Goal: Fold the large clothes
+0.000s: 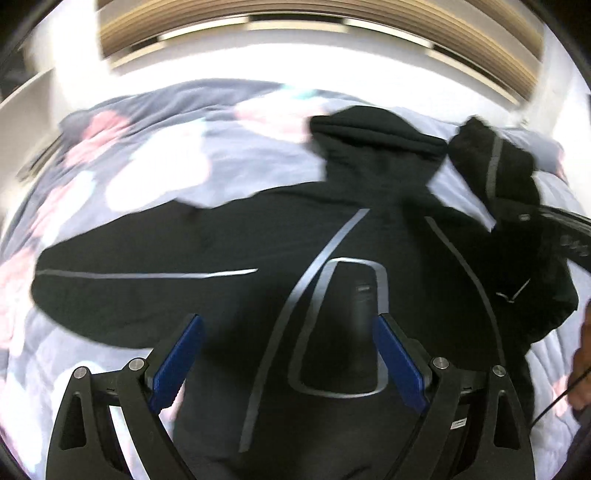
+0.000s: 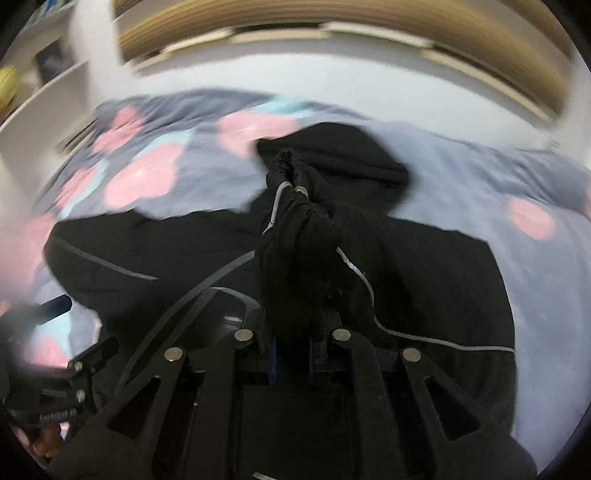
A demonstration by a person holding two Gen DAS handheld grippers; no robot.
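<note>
A black hooded jacket [image 1: 229, 240] with grey reflective stripes lies spread on the bed, hood toward the far side. My left gripper [image 1: 288, 332] is open with blue pads, hovering over the jacket's chest. My right gripper [image 2: 291, 343] is shut on a bunched black sleeve [image 2: 295, 236] of the jacket [image 2: 424, 280] and holds it lifted above the body. In the left wrist view the lifted sleeve [image 1: 495, 162] and the right gripper's dark body show at the right edge.
The jacket lies on a grey-blue quilt [image 1: 155, 155] with pink and white flowers, also in the right wrist view [image 2: 480, 177]. A wooden headboard [image 1: 295, 14] and white wall stand behind. A white shelf [image 2: 44, 92] is at the left.
</note>
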